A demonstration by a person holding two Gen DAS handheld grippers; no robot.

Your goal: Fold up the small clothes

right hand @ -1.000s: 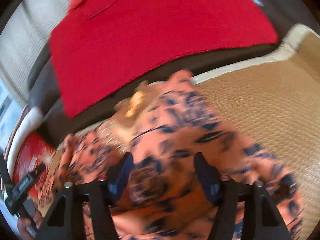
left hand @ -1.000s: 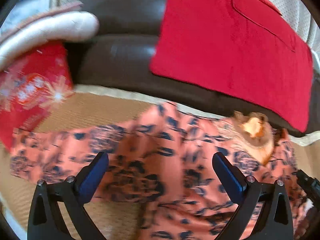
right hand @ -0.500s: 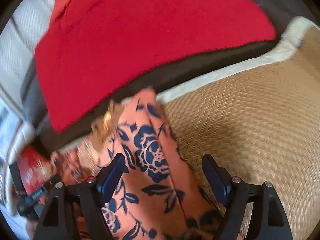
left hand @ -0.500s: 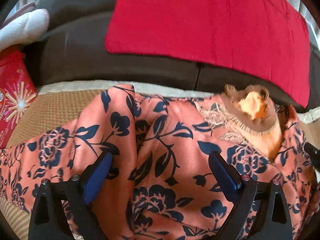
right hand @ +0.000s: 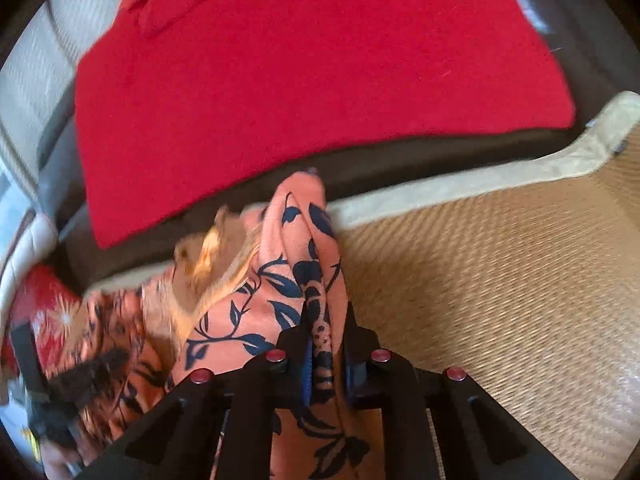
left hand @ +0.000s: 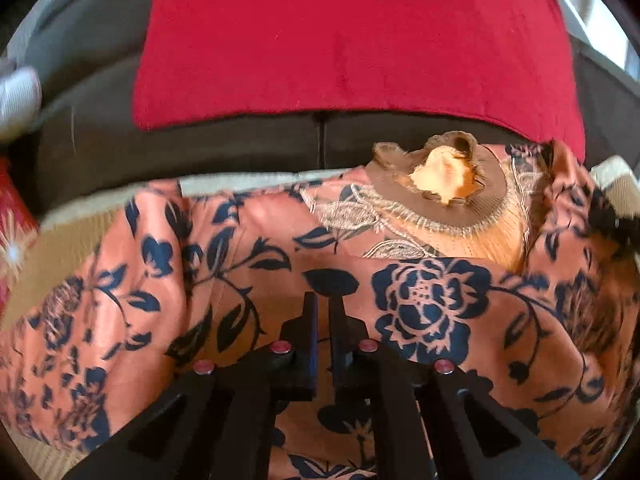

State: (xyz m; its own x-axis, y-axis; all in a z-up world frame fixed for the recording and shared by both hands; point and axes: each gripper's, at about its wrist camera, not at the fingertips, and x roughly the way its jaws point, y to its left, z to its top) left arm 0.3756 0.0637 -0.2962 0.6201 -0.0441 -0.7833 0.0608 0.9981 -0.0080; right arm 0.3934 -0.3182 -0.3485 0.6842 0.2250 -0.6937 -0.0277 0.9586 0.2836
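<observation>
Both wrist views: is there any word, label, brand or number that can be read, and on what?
No readable text in either view.
Red printed packet: a white starburst pattern only, blurred; any lettering cannot be made out.
Floral garment: no tag or label shows.
Red cloth: plain, unmarked.

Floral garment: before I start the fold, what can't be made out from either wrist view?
- Left tongs: fingers nearly together over the floral garment; whether fabric is pinched is hidden by the fingers.
- Garment's near hem: covered by the tong bodies and cut off at the bottom edge in both views.
- Right view, left side: blurred; a dark object by the red box is unreadable.
</observation>
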